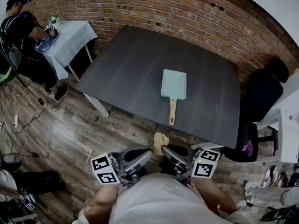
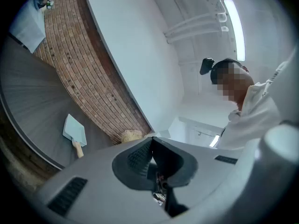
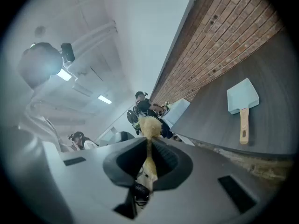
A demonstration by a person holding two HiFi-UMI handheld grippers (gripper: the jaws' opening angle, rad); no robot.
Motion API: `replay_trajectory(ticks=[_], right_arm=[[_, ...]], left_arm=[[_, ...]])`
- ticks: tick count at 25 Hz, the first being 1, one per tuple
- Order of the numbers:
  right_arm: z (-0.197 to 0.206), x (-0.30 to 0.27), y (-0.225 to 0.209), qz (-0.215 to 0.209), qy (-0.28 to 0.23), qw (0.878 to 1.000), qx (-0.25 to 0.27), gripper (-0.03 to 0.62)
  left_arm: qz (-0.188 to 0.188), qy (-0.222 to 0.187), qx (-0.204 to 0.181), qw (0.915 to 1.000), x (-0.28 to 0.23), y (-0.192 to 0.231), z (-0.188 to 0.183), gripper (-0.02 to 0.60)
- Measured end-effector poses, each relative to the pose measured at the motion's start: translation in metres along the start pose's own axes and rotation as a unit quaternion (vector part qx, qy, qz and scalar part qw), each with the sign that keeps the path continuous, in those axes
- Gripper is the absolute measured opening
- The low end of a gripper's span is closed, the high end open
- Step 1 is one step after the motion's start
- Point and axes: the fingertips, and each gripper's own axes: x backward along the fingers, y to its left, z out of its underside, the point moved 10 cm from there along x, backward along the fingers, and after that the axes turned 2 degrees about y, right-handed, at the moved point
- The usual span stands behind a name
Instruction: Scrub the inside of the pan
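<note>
A light-blue square pan [image 1: 174,84] with a wooden handle lies flat on the dark table [image 1: 131,69], handle toward me; it also shows as the pan [image 2: 74,130] and the pan [image 3: 242,97]. Both grippers hover close to my body, off the table's near edge and well short of the pan. My right gripper [image 1: 164,149] [image 3: 148,141] is shut on a yellowish scrub sponge [image 1: 161,140] [image 3: 148,125], which sticks out past its tips. My left gripper [image 1: 148,152] [image 2: 152,141] is shut with nothing in it, right beside the sponge [image 2: 131,135].
A brick wall runs behind the table. At far left a person stands by a small cloth-covered table [image 1: 70,36]. A black chair [image 1: 261,97] and a white table [image 1: 289,120] stand at the right. Wooden floor lies between me and the table.
</note>
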Motion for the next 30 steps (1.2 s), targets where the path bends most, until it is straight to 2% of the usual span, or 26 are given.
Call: replay_trajectory(ticks=[15,19,24,30], right_arm=[[-0.005,0.006,-0.007,0.002,-0.01,1.0,-0.01,0.035],[-0.011,0.01,-0.012,0.027,-0.028,0.999,0.0,0.037],[-0.017,0.025,-0.02,0.064,-0.028,0.997,0.026,0.037],[-0.018,0.035,-0.026,0.099,-0.026,0.994,0.045,0.037]], left_arm=[[0.007,0.008,0.005,0.9999,-0.007,0.004,-0.001,0.009],[-0.004,0.0,0.001,1.0,0.002,0.006,-0.005,0.009],[-0.025,-0.004,0.005,0.9997,0.007,0.011,-0.003,0.009],[-0.02,0.0,0.01,0.9997,0.006,0.016,-0.001,0.009]])
